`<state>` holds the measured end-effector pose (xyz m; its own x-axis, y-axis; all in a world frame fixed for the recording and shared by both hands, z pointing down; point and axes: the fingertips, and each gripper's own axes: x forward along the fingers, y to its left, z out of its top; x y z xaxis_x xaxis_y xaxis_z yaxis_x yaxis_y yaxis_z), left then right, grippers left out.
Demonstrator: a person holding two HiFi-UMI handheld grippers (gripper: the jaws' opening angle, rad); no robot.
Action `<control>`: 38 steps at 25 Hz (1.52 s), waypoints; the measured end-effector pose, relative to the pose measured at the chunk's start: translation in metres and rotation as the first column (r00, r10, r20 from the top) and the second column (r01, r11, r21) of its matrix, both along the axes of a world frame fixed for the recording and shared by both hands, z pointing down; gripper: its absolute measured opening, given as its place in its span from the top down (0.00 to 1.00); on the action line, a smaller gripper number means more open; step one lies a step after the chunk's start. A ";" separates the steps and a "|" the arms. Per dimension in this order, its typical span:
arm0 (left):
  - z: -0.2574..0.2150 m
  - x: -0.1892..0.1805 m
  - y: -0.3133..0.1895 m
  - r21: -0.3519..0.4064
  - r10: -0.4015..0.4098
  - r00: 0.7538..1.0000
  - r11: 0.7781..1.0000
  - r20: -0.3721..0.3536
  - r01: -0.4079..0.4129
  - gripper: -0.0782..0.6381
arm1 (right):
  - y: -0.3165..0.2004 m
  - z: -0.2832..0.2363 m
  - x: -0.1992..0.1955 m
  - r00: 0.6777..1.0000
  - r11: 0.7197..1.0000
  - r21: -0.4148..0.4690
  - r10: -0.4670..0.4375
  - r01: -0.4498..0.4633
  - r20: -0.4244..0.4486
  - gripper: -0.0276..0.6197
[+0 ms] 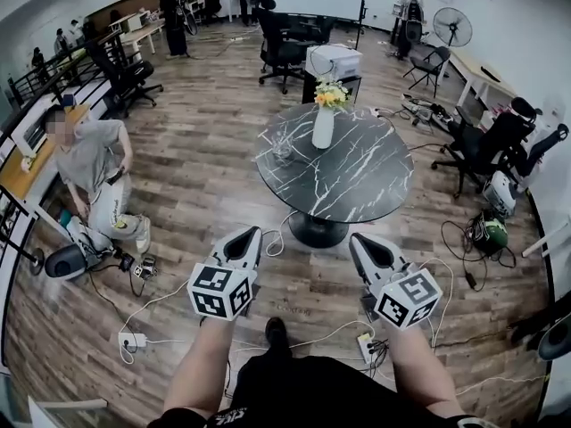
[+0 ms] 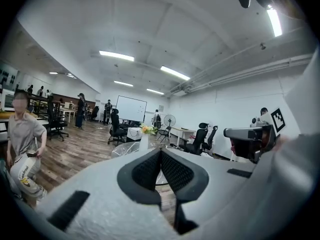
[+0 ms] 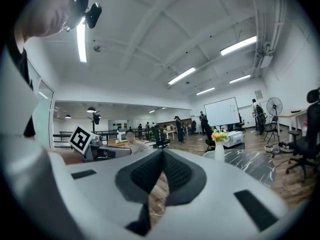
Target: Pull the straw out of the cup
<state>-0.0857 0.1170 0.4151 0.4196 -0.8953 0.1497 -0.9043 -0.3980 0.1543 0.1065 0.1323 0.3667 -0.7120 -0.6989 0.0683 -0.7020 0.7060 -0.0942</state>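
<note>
Both grippers are held low over the wooden floor point(image 1: 201, 163), short of the round black marble table point(image 1: 361, 181) and pointing towards it. Neither touches anything on it. The left gripper point(image 1: 252, 234) has its jaws pressed together with nothing between them, and the right gripper point(image 1: 359, 241) is likewise clenched and empty, its pads meeting at the tips. The clear glass cup point(image 1: 282, 143) stands upright on the left part of the tabletop, just beside a white vase point(image 1: 323, 127) of yellow and white flowers point(image 1: 331, 94), and well apart from both grippers. The straw is too thin and far off to make out in any view, so its lean and the line of its long axis cannot be told. Only the cup's upright stance is clear. To the left a person in a grey shirt point(image 1: 89, 159) crouches near cables point(image 1: 147, 306) that trail across the floor.
</note>
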 end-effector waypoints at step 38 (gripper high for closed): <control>0.026 -0.062 -0.288 -0.105 0.101 0.993 0.990 0.057 -0.094 0.88 | -0.299 0.036 -0.104 0.998 0.992 -0.111 -0.060 0.064 0.034 0.95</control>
<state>-0.1478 -0.1710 0.4415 0.4914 -0.8293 0.2660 -0.8709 -0.4700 0.1437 0.0027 -0.1669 0.4031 -0.7565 -0.6425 0.1218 -0.6529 0.7317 -0.1958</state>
